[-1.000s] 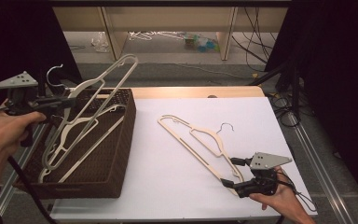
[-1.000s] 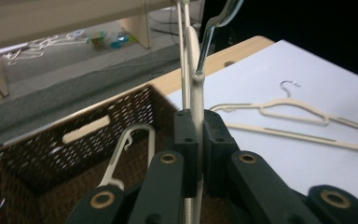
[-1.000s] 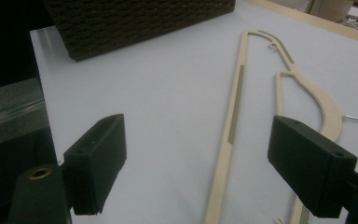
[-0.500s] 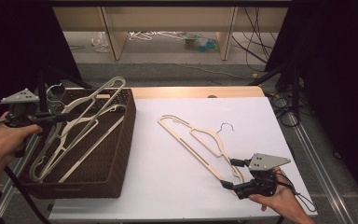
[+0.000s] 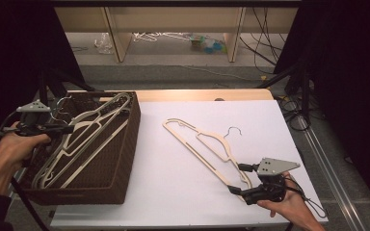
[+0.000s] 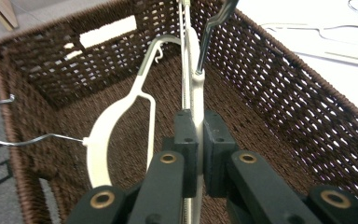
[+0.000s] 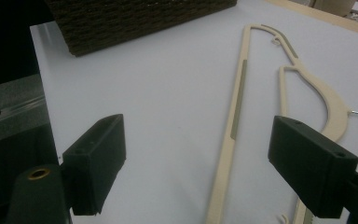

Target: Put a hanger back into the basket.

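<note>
Hangers are the work here: cream plastic ones going into a brown wicker basket (image 5: 125,159) at the left of the high view. One held hanger (image 6: 195,88) is pinched edge-on between the jaws of the left gripper (image 6: 198,140), which are nearly closed on its thin body; it sits low in the basket, its metal hook rising toward the top of the left gripper view. A second basket hanger (image 6: 103,140) lies just beside it, its wire hook poking out over the basket's left wall. A loose hanger (image 5: 207,149) lies flat on the white table (image 5: 173,202), right of centre in the high view, well apart from the basket.

The likely trouble is tangling: if the held hanger is let go at this tilt, its hook may catch the neighbour's frame or the weave of the basket wall, leaving it propped up rather than flat. On the other side, the jaws could slide off the loose hanger's thin bar if they close on it too shallowly.

The left hand (image 5: 14,149) reaches in from the lower left, gripper pointing rightward over the basket's rim. The right gripper (image 7: 214,163) rests low at the lower right, jaws wide apart and straddling the near end of the loose hanger, with the right hand (image 5: 289,207) under it.
</note>
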